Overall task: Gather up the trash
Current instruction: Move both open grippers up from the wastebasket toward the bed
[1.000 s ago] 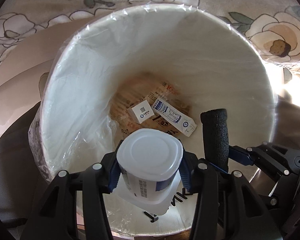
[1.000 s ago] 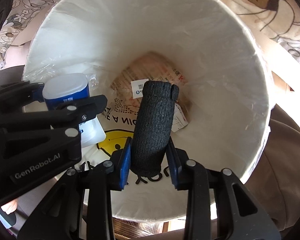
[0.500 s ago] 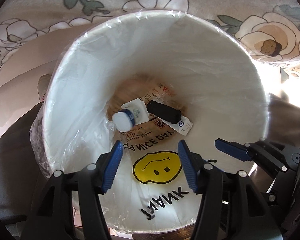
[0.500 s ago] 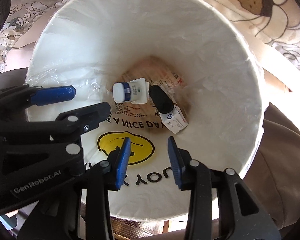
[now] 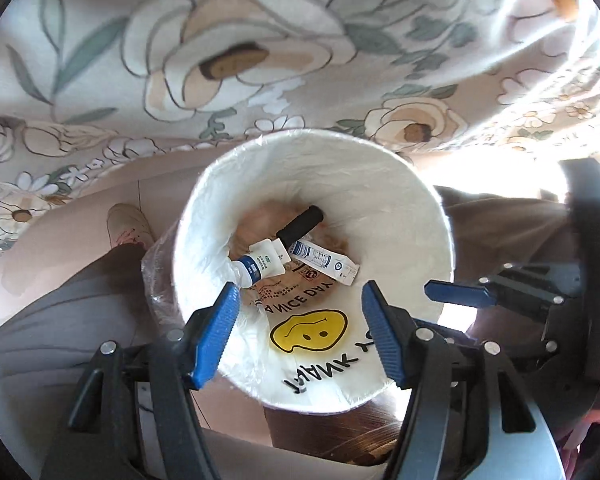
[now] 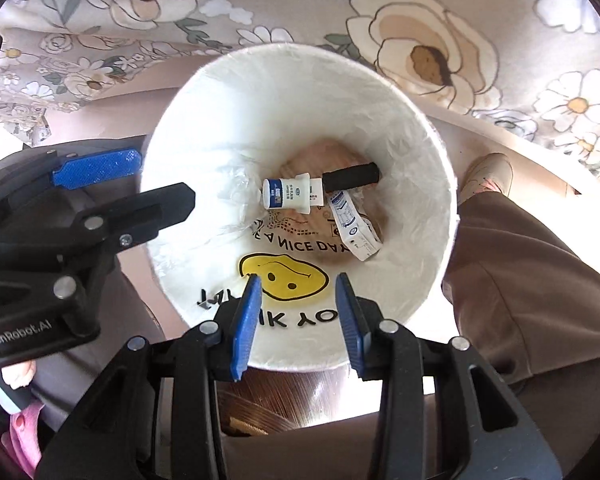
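Observation:
A white bin point(image 5: 400, 184) point(image 6: 420, 128) lined with a smiley-face plastic bag stands below both grippers. At its bottom lie a white-and-blue bottle point(image 5: 258, 265) point(image 6: 286, 196), a black foam tube point(image 5: 302, 224) point(image 6: 350, 176) and a white-and-blue carton point(image 5: 324, 261) point(image 6: 350, 224). My left gripper point(image 5: 298, 326) is open and empty above the bin's near rim. My right gripper point(image 6: 298, 314) is open and empty above the near rim too. The right gripper point(image 5: 500, 292) shows at the right of the left wrist view, and the left gripper point(image 6: 112, 184) at the left of the right wrist view.
A floral cloth point(image 5: 260, 52) point(image 6: 420, 40) hangs behind the bin. A person's brown trouser leg point(image 6: 540, 280) and a shoe point(image 6: 486, 176) are to the right of the bin; a shoe point(image 5: 126, 224) shows left of it in the left wrist view.
Both grippers opened and dropped the bottle and the black tube into the bin. Both grippers have since risen away, so the bin looks smaller.

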A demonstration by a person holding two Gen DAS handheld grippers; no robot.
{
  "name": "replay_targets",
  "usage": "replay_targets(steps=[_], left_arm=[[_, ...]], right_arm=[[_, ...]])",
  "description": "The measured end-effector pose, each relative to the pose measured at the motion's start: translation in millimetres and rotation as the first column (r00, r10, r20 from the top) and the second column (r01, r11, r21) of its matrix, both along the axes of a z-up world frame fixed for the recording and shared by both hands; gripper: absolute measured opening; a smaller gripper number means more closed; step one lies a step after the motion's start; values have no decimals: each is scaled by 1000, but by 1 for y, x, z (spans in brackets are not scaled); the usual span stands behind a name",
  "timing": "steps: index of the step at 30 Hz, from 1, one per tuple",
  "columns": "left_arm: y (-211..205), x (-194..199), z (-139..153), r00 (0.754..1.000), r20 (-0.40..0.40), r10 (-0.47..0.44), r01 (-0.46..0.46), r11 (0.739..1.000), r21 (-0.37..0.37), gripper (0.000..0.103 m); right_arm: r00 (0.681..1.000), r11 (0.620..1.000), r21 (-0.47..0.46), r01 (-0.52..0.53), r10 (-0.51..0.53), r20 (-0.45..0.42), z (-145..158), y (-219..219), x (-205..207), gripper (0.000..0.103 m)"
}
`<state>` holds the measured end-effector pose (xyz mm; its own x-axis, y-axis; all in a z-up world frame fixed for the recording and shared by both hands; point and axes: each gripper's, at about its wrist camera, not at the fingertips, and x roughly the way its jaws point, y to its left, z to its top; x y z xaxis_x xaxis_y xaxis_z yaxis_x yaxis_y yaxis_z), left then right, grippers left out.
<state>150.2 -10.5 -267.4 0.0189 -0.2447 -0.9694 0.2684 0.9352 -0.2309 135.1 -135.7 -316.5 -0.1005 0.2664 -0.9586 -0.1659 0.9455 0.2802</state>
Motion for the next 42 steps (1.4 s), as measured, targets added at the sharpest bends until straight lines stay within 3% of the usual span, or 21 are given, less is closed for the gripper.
replay_targets(steps=[3, 7, 11, 14, 18, 23, 29, 35, 38, 42], left_arm=[[6, -8, 34, 998, 70, -6, 7, 1000, -18, 69], [16, -10, 86, 986, 167, 15, -5, 998, -63, 80], [21, -7, 139, 954, 300, 10, 16, 996, -83, 88], [22, 2, 172, 920, 391, -10, 45, 996, -80, 91], [24, 21, 208, 879, 476, -26, 51, 998, -40, 93], [29, 47, 241, 847, 530, -24, 42, 999, -22, 93], [32, 82, 264, 824, 566, -28, 64, 997, -45, 93], [30, 125, 286, 790, 611, -47, 123, 989, -84, 93], [29, 152, 289, 783, 620, -57, 144, 985, -92, 94], [28, 188, 285, 794, 606, -54, 168, 977, -132, 95]], right_arm=[[999, 1000, 21, -7, 6, 52, 34, -9, -6, 40], [988, 999, 37, -3, -3, 154, 93, -29, -10, 47], [962, 998, 62, 1, -18, 271, 158, -45, -7, 51], [924, 998, 58, 21, -41, 379, 205, -57, -3, 66], [870, 996, 66, 52, -77, 487, 258, -72, 8, 68], [797, 995, 76, 69, -101, 595, 315, -89, 25, 72], [737, 993, 83, 87, -120, 666, 356, -102, 61, 72], [696, 991, 88, 99, -132, 705, 374, -106, 97, 72], [690, 988, 106, 108, -152, 708, 376, -109, 119, 74], [690, 987, 110, 117, -160, 705, 374, -111, 150, 74]])
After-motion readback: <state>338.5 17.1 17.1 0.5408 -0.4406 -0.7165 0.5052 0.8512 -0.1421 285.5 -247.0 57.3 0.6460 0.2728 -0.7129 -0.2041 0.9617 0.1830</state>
